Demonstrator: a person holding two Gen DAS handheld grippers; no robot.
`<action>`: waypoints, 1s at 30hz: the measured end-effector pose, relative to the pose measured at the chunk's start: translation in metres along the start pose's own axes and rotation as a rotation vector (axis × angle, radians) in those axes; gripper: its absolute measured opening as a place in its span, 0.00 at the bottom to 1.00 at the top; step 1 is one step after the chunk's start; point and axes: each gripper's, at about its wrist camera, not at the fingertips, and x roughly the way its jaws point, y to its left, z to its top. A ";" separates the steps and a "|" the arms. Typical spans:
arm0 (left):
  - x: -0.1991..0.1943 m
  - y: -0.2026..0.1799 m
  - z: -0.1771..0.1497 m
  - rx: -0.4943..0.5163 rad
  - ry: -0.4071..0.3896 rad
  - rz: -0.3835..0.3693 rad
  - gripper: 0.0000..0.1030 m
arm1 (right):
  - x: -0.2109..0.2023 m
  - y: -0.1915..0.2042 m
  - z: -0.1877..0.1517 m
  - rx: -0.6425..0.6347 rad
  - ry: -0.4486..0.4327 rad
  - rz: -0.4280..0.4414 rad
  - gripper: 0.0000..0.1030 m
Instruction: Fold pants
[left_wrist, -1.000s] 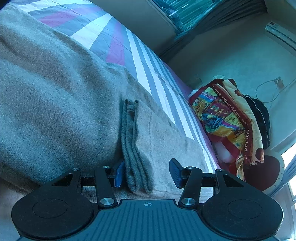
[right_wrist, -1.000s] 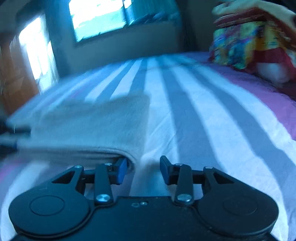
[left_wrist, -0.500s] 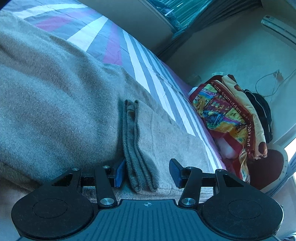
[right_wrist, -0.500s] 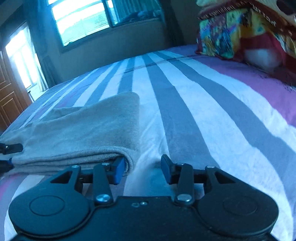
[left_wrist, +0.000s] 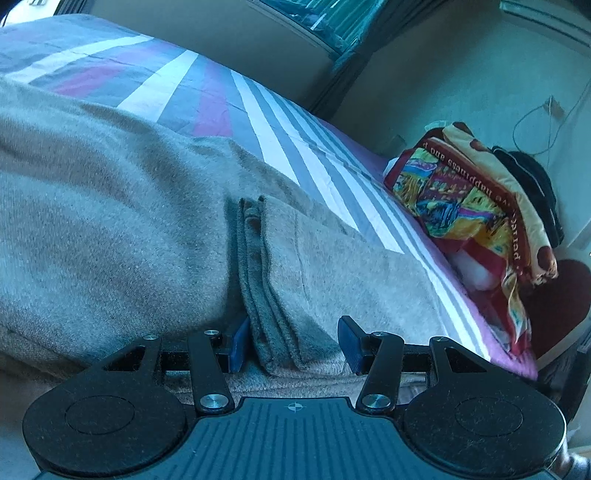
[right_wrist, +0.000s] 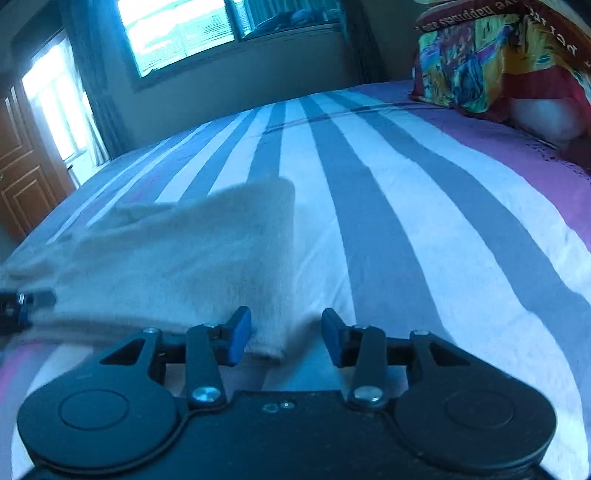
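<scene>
The grey-beige pants (left_wrist: 110, 221) lie folded in layers on the striped bed. In the left wrist view my left gripper (left_wrist: 293, 345) is open, its jaws on either side of a stacked folded edge (left_wrist: 266, 295) of the pants. In the right wrist view the pants (right_wrist: 177, 266) lie flat to the left and centre. My right gripper (right_wrist: 286, 339) is open, with the near right corner of the pants (right_wrist: 271, 345) between its jaws. The left gripper's tip (right_wrist: 22, 306) shows at the far left edge of that view.
The bed has a sheet with grey, white and purple stripes (right_wrist: 388, 221). A colourful pile of bedding (left_wrist: 472, 206) sits at the head of the bed, also in the right wrist view (right_wrist: 495, 55). A window (right_wrist: 177, 33) and a wooden door (right_wrist: 22, 177) lie beyond the bed.
My right gripper has moved left and forward, so the corner of the pants now lies between its jaws. The left gripper has barely shifted and stays open around the folded edge.
</scene>
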 end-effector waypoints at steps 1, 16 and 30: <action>0.000 0.000 -0.001 0.006 -0.002 0.002 0.50 | 0.000 0.002 0.005 0.011 -0.012 0.000 0.39; 0.000 -0.009 0.002 0.060 -0.010 0.028 0.50 | 0.029 0.010 0.022 -0.039 0.045 -0.022 0.42; 0.055 -0.009 0.062 0.095 0.055 0.096 0.50 | 0.083 0.010 0.082 -0.057 0.054 -0.027 0.47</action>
